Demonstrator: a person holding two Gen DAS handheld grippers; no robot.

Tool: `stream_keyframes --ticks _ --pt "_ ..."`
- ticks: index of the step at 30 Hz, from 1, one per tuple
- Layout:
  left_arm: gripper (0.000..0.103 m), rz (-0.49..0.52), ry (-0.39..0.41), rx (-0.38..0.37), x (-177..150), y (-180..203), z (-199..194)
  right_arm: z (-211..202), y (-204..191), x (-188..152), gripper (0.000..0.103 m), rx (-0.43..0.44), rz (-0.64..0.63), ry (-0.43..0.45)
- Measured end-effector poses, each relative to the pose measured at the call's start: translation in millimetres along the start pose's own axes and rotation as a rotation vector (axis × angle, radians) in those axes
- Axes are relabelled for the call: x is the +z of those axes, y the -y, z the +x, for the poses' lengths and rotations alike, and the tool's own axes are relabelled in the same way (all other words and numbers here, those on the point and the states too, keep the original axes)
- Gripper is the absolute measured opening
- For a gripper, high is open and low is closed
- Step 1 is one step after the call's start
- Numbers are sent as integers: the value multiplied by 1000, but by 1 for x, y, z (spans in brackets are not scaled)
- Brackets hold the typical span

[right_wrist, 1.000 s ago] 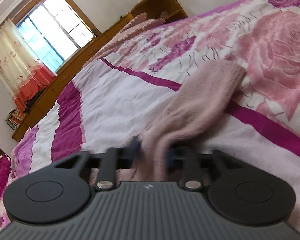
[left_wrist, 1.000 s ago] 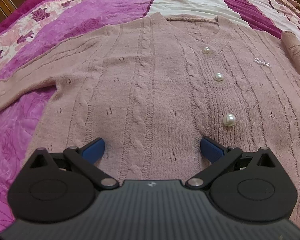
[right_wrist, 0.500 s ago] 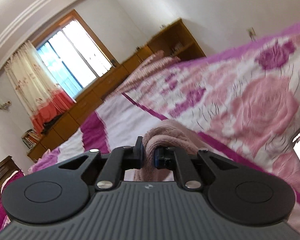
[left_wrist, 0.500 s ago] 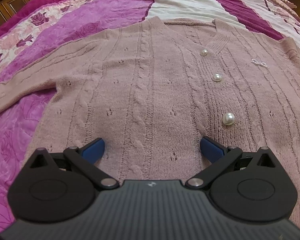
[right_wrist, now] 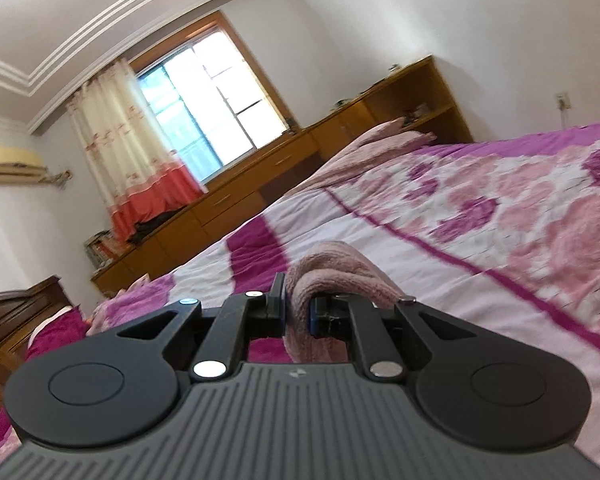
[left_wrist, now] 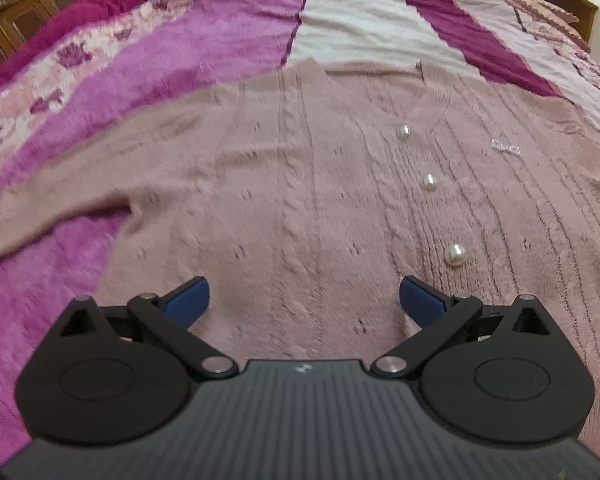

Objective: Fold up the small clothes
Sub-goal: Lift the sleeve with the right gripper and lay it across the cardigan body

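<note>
Pink cable-knit cardigan point(left_wrist: 300, 200) spread flat, front up, on the floral bedspread point(left_wrist: 220, 52). Left gripper point(left_wrist: 304, 300) released, jaws wide above the hem. Right gripper point(right_wrist: 298, 312) clenched on a lifted sleeve point(right_wrist: 332, 268). Best carried across the chest, kept taut, laid flat. One cardigan; three pearl buttons point(left_wrist: 455, 255) visible.

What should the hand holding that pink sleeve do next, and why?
Probably carry it across onto the cardigan's front. The right gripper is shut on the sleeve, lifted off the bed, while the left gripper hovers open above the flat body.
</note>
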State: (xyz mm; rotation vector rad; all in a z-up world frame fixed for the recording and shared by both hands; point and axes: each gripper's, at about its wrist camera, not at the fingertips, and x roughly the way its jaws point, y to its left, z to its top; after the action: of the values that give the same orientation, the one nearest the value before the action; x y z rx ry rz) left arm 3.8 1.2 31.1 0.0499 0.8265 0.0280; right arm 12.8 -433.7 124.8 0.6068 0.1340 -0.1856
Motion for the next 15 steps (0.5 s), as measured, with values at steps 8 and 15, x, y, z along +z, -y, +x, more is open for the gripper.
stream_keyframes --ticks 8,15 --pt "103 -62 32 2 7 -33 -19 4 -76 -32 11 74 -54 -52" --pt "103 -95 60 38 12 -58 -30 8 -143 -66 11 136 -115 -80"
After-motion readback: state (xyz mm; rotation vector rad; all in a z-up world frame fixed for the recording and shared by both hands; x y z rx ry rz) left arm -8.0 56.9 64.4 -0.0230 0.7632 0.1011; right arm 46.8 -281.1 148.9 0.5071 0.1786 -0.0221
